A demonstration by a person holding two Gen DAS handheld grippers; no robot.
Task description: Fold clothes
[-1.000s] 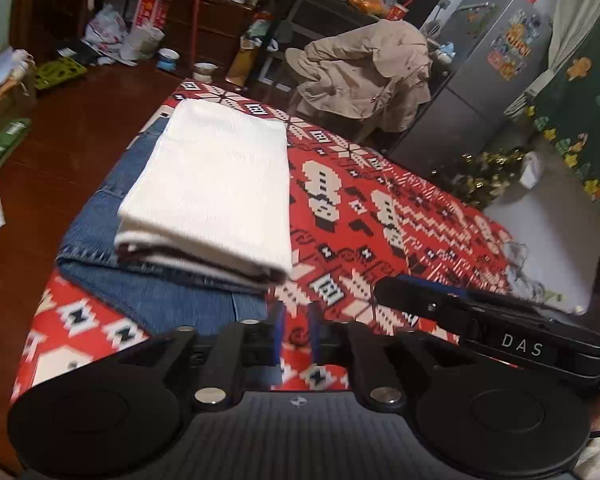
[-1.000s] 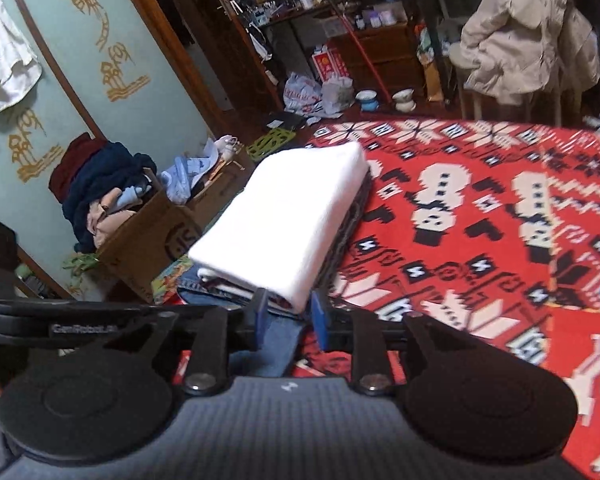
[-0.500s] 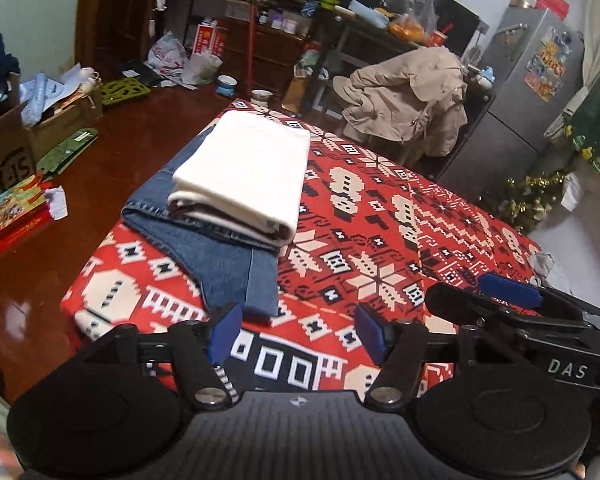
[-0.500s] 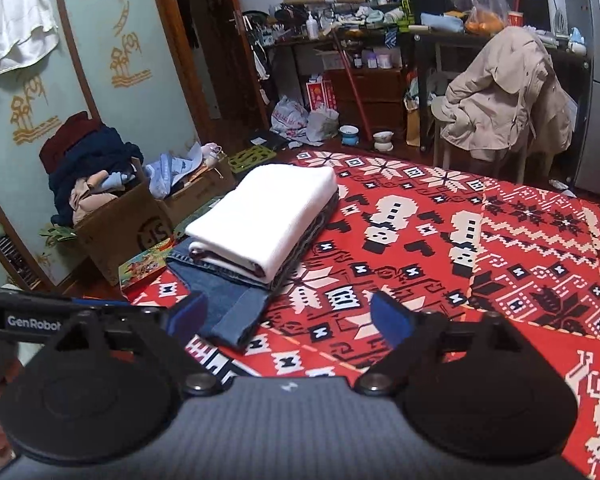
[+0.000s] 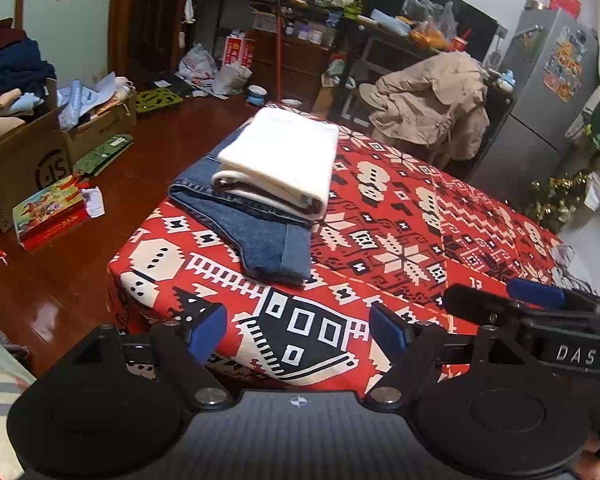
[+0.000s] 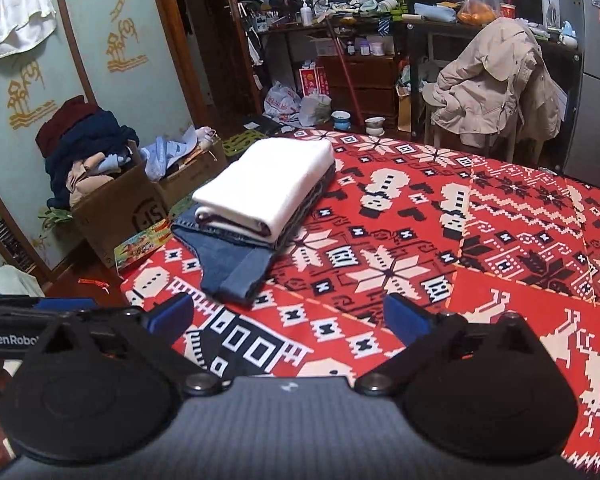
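A cardboard box [image 6: 120, 204] heaped with clothes stands on the wooden floor [image 5: 80, 280] to the left of the surface [image 5: 420, 216], which wears a red patterned cloth. Near the left end of that cloth lie folded jeans [image 5: 260, 240], and a folded white garment [image 5: 284, 156] rests squarely on top of them, its far end toward the back edge. To the right of the stack the cloth is bare pattern, and behind it a chair draped with a beige jacket [image 6: 496, 80] stands beside a grey fridge [image 5: 540, 100]. The left claw [image 5: 298, 332] hangs over the near edge, well short of the stack, its jaws opening with nothing but cloth between them. The right claw [image 6: 288, 316] is just to its right, jaws also opening, wide and holding nothing.
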